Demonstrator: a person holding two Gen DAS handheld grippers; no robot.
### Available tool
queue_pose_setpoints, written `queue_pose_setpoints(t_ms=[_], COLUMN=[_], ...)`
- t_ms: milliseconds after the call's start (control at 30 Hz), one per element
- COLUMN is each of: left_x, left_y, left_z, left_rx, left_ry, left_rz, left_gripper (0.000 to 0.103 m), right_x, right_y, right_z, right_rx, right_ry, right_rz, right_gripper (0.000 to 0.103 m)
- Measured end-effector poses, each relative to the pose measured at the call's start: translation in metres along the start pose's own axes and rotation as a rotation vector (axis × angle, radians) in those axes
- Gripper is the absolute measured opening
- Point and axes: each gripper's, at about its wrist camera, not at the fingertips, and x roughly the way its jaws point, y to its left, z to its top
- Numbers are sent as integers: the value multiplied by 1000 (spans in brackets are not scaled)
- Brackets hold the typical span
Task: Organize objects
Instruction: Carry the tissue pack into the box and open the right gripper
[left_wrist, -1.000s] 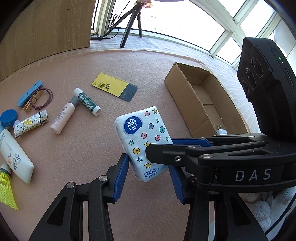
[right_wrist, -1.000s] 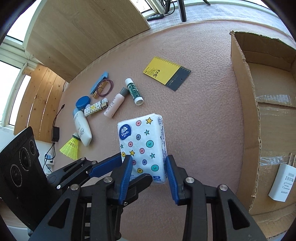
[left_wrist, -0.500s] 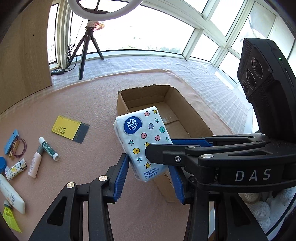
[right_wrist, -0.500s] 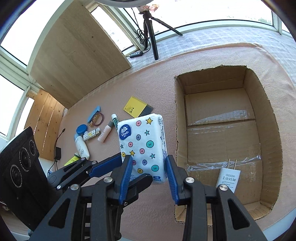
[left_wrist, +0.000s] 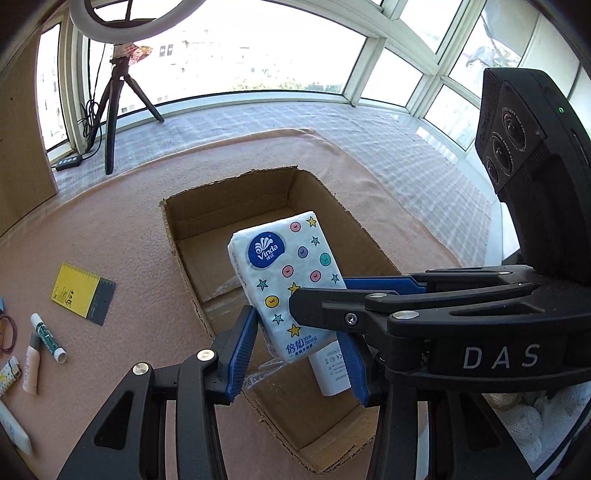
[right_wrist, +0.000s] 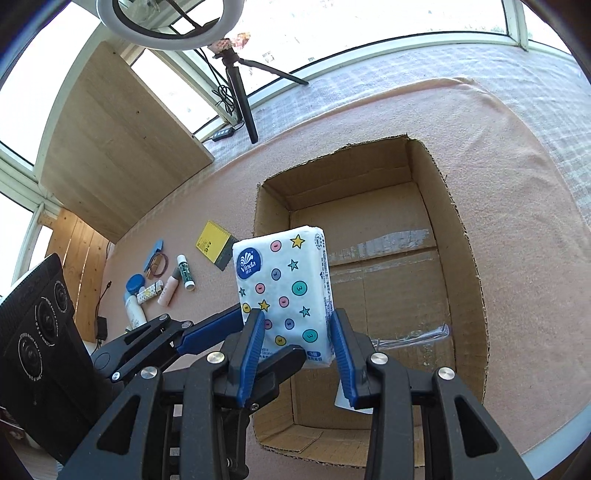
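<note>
A white tissue pack (left_wrist: 291, 284) with coloured dots and stars hangs above the open cardboard box (left_wrist: 170, 229). Both grippers grip its lower end. My left gripper (left_wrist: 299, 343) is shut on it, a blue pad on each side. From the right, my right gripper (left_wrist: 332, 295) clamps the same pack across it. In the right wrist view the tissue pack (right_wrist: 284, 288) stands upright in my right gripper (right_wrist: 297, 345), over the box (right_wrist: 461, 258). A white charger (left_wrist: 330, 369) lies on the box floor, partly hidden.
Left of the box on the pink mat lie a yellow notepad (left_wrist: 79, 291), a green lip balm tube (left_wrist: 48, 338), a pink tube, a lighter and white bottles. A ring-light tripod (right_wrist: 240, 92) and a wooden board (right_wrist: 110, 147) stand at the back. The mat's edge runs right of the box.
Both grippers carried the tissue pack to the right, from over the bare mat to above the open box. The small items have slid off to the left. The grip is unchanged.
</note>
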Motion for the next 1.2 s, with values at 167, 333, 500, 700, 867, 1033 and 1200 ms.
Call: queue_pose_setpoints(t_ms=[167,333,500,700,867,1033,1200], left_x=[11,18,22,19,15,7,-10], left_y=[-3,-1,3,2,3,7,21], left_z=[5,9,14,11,7,2,-6], left_rx=[4,7,-9,19,22,20,0], left_ry=[13,24,20,10,16,9,-2], left_rz=[6,11,32,49,44,48,67], left_gripper=[48,48,79,86,86,86,86], right_x=[4,8,6,-3,-3,-2,-3], right_y=[-10,-14,-13,-16,-13,-5,5], right_z=[3,6,10,12,12,10,6], right_rx=[3,-3,-25,-9,-8,-10,-17], right_ry=[9,13,-9,-52,-51,-51,-70], right_rz=[-5,-11,-16,-56,-55,-54,-54], right_gripper=[34,34,37,59,59,59,59])
